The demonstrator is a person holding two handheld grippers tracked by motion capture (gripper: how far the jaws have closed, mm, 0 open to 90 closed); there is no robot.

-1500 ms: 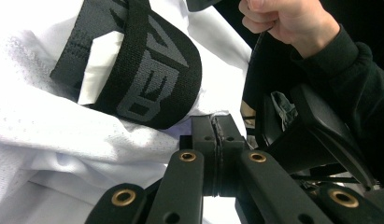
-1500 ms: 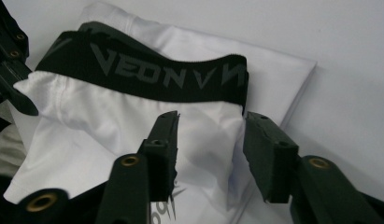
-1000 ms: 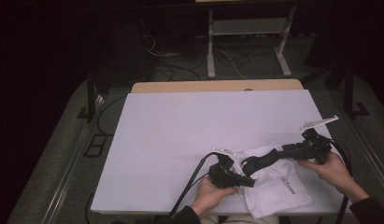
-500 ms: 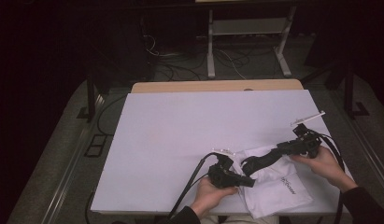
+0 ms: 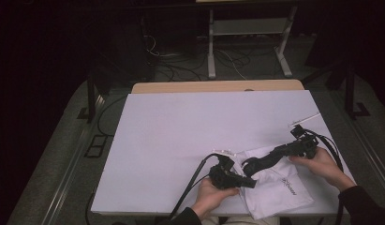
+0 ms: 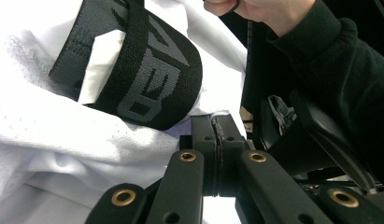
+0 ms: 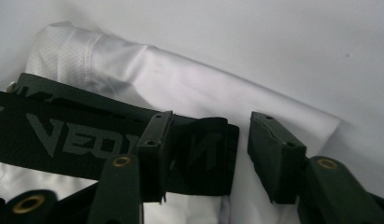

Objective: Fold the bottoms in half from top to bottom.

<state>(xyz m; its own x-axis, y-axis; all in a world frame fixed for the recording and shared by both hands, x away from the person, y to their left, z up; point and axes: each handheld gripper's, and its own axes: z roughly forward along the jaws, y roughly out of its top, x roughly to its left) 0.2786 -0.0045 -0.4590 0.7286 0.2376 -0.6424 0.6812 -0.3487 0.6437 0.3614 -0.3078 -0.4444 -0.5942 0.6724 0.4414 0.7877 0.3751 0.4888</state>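
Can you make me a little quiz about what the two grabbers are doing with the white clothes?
1. True or false: the left gripper has its jaws pressed shut on the white garment.
2. What colour is the waistband? A red, B black, C yellow.
3. Fill in: the right gripper has its jaws ____, around the waistband's end.

Key: 1 true; 2 B; 3 open.

A white-covered table (image 5: 190,140) is carrying a white garment (image 5: 279,185) with a black waistband (image 5: 265,159), lying at its near right corner.
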